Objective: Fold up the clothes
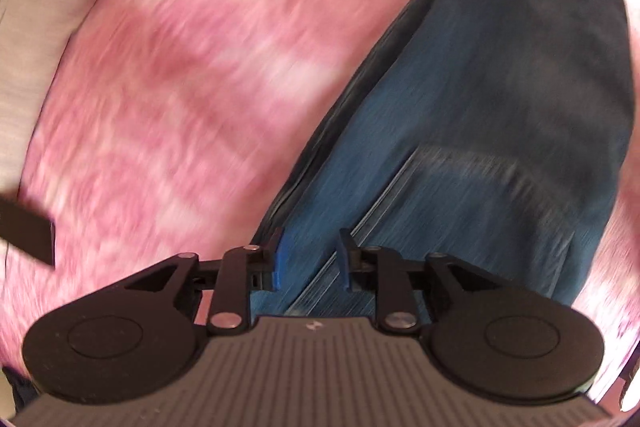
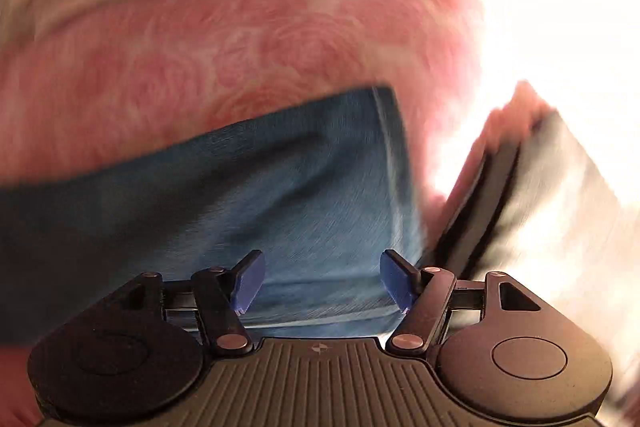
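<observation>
Both views are blurred. The left hand-held gripper (image 1: 308, 259) is spread with nothing between its pads, over jeans (image 1: 480, 107) lying on a pink cover (image 1: 200, 87). The right hand-held gripper (image 2: 322, 279) is spread wide, jeans (image 2: 260, 187) just ahead of it.

Both wrist views look down close over each gripper's fingers, motion-blurred. Shared: blue jeans (image 1: 460, 107) (image 2: 280, 195) on the pink bedspread (image 1: 180, 67) (image 2: 240, 39).
</observation>
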### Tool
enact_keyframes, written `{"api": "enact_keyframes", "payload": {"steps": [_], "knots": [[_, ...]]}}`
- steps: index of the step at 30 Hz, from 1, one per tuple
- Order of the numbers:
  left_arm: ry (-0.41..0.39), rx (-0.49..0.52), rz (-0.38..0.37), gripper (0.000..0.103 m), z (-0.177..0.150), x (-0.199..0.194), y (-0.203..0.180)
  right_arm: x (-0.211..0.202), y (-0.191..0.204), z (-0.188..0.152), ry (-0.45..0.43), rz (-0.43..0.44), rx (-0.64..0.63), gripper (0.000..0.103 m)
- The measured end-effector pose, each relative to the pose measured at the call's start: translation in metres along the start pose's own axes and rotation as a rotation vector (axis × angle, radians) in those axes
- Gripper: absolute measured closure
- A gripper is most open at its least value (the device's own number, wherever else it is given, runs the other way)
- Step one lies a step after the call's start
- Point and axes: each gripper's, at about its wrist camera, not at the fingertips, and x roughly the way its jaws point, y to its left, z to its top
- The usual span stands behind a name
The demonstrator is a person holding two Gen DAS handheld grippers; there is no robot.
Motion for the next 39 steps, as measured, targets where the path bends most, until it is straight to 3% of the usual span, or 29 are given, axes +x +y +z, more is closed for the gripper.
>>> {"api": "enact_keyframes", "payload": {"steps": [2,6,14,15,16,17,19,22,25,31,39], "knots": [[-0.004,0.03,-0.014,0.077,0.014,0.0,-0.018,0.008,-0.01,-0.02,-0.019,0.069,0.152,0.048],[0.005,0.1,-0.044,0.075,0.037,0.002,-0.053,0.03,-0.033,-0.036,-0.114,0.15,0.415,0.05],[0.053,0.195,-0.064,0.073,0.058,0.007,-0.093,0.067,-0.049,-0.038,-0.244,0.155,0.58,0.05],[0.056,0.202,-0.062,0.073,0.06,0.007,-0.097,0.065,-0.051,-0.038,-0.25,0.151,0.606,0.059],[0.058,0.206,-0.061,0.073,0.061,0.005,-0.1,0.062,-0.054,-0.038,-0.255,0.146,0.633,0.084],[0.058,0.204,-0.061,0.073,0.062,0.003,-0.101,0.06,-0.057,-0.038,-0.261,0.141,0.659,0.098],[0.054,0.203,-0.059,0.073,0.065,-0.001,-0.104,0.043,-0.065,-0.04,-0.28,0.153,0.706,0.102],[0.046,0.202,-0.056,0.073,0.068,-0.008,-0.109,0.004,-0.069,-0.04,-0.333,0.097,0.644,0.102],[0.047,0.201,-0.055,0.073,0.069,-0.009,-0.112,-0.017,-0.062,-0.042,-0.33,0.046,0.569,0.102],[0.05,0.192,-0.037,0.072,0.06,-0.011,-0.116,0.01,-0.074,-0.063,-0.22,0.015,0.614,0.101],[0.072,0.008,0.057,0.069,0.015,-0.026,-0.097,-0.021,-0.041,-0.054,-0.223,-0.112,0.412,0.096]]}}
